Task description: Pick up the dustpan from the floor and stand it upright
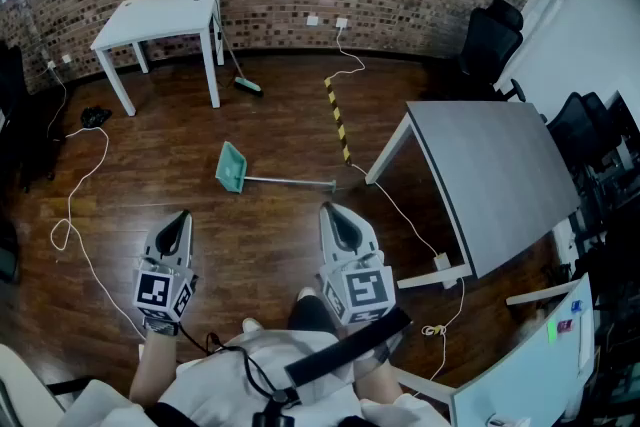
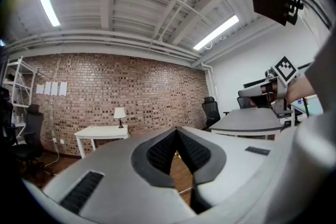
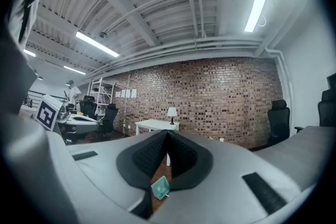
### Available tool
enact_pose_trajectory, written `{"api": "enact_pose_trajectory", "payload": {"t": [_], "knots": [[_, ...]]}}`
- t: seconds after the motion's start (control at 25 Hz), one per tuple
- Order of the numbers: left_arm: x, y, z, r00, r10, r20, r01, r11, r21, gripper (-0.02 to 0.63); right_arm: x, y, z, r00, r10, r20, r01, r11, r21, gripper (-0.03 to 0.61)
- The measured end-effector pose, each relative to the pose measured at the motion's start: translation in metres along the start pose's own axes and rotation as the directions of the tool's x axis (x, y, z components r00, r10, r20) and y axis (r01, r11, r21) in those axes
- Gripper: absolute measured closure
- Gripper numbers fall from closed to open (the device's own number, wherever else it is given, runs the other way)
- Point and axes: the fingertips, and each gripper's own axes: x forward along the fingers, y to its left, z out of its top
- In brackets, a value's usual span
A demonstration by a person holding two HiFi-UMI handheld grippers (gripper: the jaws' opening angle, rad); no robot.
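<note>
Dustpan of teal plastic with a long metal handle point(image 1: 232, 166) lay flat on the dark wooden floor point(image 1: 262, 250), well ahead of your left gripper point(image 1: 181, 218) and right gripper point(image 1: 334, 213); both pairs of fingers were closed, holding nothing.

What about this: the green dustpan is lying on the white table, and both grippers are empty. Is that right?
Not quite. The green dustpan is not on the white table; it is lying on the wooden floor, as the head view shows. The left gripper and right gripper are indeed both empty.
</note>
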Motion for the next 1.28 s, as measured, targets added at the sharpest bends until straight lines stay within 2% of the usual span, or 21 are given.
{"api": "enact_pose_trajectory", "payload": {"t": [0.24, 0.48, 0.64, 0.84, 0.96, 1.12, 1.16, 1.28], "knots": [[0.056, 0.002, -0.014, 0.999, -0.038, -0.014, 0.038, 0.999, 0.018, 0.609, 0.034, -0.047, -0.013, 0.999, -0.053, 0.005, 0.053, 0.998, 0.028, 0.592], [0.170, 0.020, -0.024, 0.999, -0.024, -0.048, 0.026, 0.999, 0.041, 0.609, 0.126, -0.128, -0.035, 0.998, -0.047, 0.032, 0.046, 0.998, 0.041, 0.592], [0.268, 0.024, 0.003, 1.000, -0.008, -0.017, 0.009, 0.995, 0.095, 0.609, 0.187, -0.202, -0.027, 0.997, -0.044, 0.059, 0.040, 0.997, 0.071, 0.591], [0.355, 0.037, 0.050, 0.998, 0.029, 0.047, -0.037, 0.985, 0.168, 0.609, 0.250, -0.269, 0.010, 0.989, 0.000, 0.147, 0.000, 1.000, -0.001, 0.551], [0.382, 0.052, 0.058, 0.998, 0.043, 0.044, -0.050, 0.983, 0.175, 0.609, 0.276, -0.287, 0.017, 0.987, -0.005, 0.162, 0.006, 1.000, -0.006, 0.551], [0.398, 0.070, 0.051, 0.999, 0.038, 0.016, -0.040, 0.986, 0.164, 0.609, 0.300, -0.288, 0.011, 0.993, 0.001, 0.118, 0.000, 1.000, -0.007, 0.546], [0.401, 0.074, 0.047, 0.999, 0.040, 0.008, -0.041, 0.986, 0.160, 0.609, 0.304, -0.287, 0.009, 0.994, 0.006, 0.108, -0.007, 1.000, 0.002, 0.537], [0.409, 0.091, 0.036, 0.998, 0.061, -0.012, -0.059, 0.990, 0.130, 0.609, 0.314, -0.283, 0.002, 0.996, 0.029, 0.081, -0.030, 0.999, 0.014, 0.392]]}}
